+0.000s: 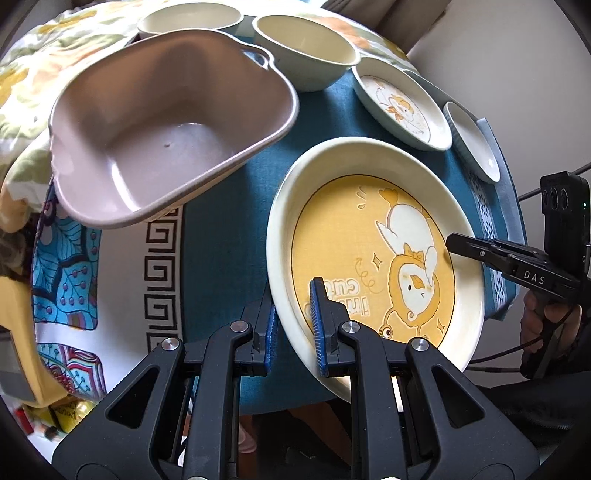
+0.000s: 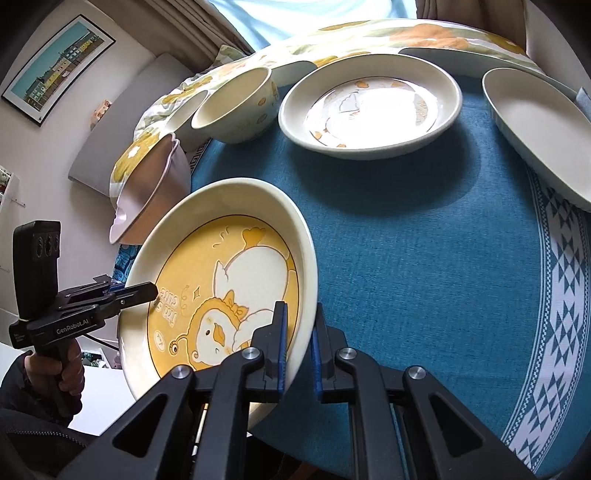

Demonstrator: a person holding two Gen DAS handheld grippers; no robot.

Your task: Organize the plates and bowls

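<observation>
A large cream plate with a yellow duck picture [image 1: 369, 258] [image 2: 229, 295] is held tilted above the blue tablecloth, gripped on opposite rims by both grippers. My left gripper [image 1: 295, 328] is shut on its near-left rim; it shows in the right wrist view [image 2: 142, 291] at the plate's left edge. My right gripper [image 2: 297, 343] is shut on the right rim; it shows in the left wrist view [image 1: 458, 242]. A pink plastic basin [image 1: 166, 129] [image 2: 147, 192] sits tilted to the left.
Two cream bowls [image 1: 306, 48] [image 1: 188, 20] stand at the back. A smaller duck plate [image 1: 402, 107] [image 2: 369, 107] and a plain white dish [image 1: 472, 144] [image 2: 539, 125] lie on the blue cloth [image 2: 424, 258]. A floral blanket [image 1: 44, 74] lies behind.
</observation>
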